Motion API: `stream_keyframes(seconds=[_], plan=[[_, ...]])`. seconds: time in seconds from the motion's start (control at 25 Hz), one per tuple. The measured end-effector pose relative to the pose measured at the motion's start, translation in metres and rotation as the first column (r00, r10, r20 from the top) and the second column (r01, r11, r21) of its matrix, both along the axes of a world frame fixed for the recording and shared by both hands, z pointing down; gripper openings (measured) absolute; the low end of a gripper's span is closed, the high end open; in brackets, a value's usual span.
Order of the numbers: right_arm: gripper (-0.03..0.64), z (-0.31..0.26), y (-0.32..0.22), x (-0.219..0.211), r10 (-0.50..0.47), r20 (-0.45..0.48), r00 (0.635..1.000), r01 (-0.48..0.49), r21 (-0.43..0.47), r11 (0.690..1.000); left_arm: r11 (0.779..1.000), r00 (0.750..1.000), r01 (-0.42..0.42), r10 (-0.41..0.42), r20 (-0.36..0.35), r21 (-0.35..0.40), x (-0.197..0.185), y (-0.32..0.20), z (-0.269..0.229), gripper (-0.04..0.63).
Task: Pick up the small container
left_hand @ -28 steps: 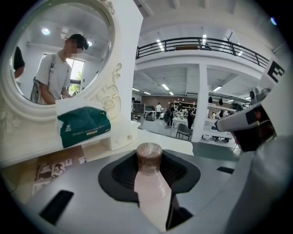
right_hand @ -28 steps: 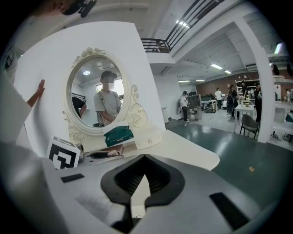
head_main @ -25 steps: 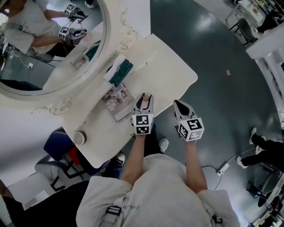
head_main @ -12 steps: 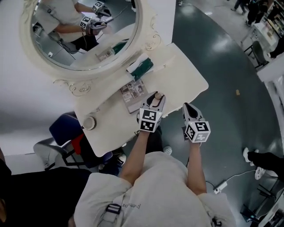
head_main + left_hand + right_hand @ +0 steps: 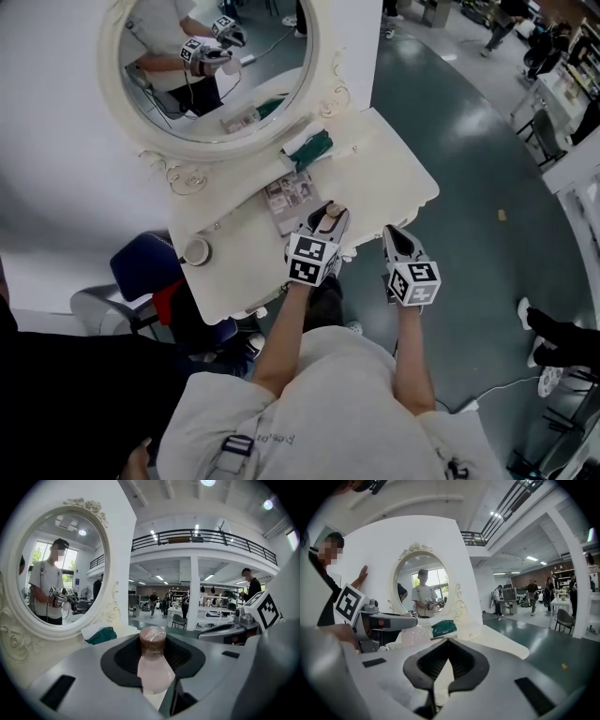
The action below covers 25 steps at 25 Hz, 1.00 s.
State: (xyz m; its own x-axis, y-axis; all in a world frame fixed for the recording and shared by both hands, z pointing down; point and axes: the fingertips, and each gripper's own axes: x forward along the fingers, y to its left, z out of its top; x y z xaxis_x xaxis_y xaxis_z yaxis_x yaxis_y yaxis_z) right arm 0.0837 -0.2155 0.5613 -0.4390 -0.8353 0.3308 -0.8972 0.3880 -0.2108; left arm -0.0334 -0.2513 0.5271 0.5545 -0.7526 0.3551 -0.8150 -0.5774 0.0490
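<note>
While clamping the small container, cap up, in the left gripper at mid-frame over the near edge of the counter, needs only a straight lift, with right gripper closed, empty, alongside.

Small container: little pale pink bottle, rounded at the body, narrowing to a short neck, topped by a brown cap under clear glossy film. Stands upright between the jaws of the left gripper, pinched at the pink body by both pads. Pokes out past the jaw tips with the neck and cap, the base sunk low in the hollow between the pads. From the head view, shows only as a tan cap and a pink shoulder at the front end of that gripper.
</note>
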Motion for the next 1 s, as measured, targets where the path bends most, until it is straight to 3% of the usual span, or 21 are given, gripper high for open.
stream_keyframes(seconds=[0.24, 1.0], plan=[[0.017, -0.002, 0.022, -0.001, -0.011, -0.008, 1.0, 0.011, 0.005, 1.0, 1.0, 1.0, 0.002, -0.003, -0.022, -0.008, -0.008, 0.022, -0.006, 0.153], [0.017, -0.008, 0.069, 0.007, -0.001, 0.005, 1.0, 0.001, 0.024, 1.0, 1.0, 1.0, 0.011, -0.012, 0.006, 0.022, -0.009, 0.069, -0.016, 0.153]])
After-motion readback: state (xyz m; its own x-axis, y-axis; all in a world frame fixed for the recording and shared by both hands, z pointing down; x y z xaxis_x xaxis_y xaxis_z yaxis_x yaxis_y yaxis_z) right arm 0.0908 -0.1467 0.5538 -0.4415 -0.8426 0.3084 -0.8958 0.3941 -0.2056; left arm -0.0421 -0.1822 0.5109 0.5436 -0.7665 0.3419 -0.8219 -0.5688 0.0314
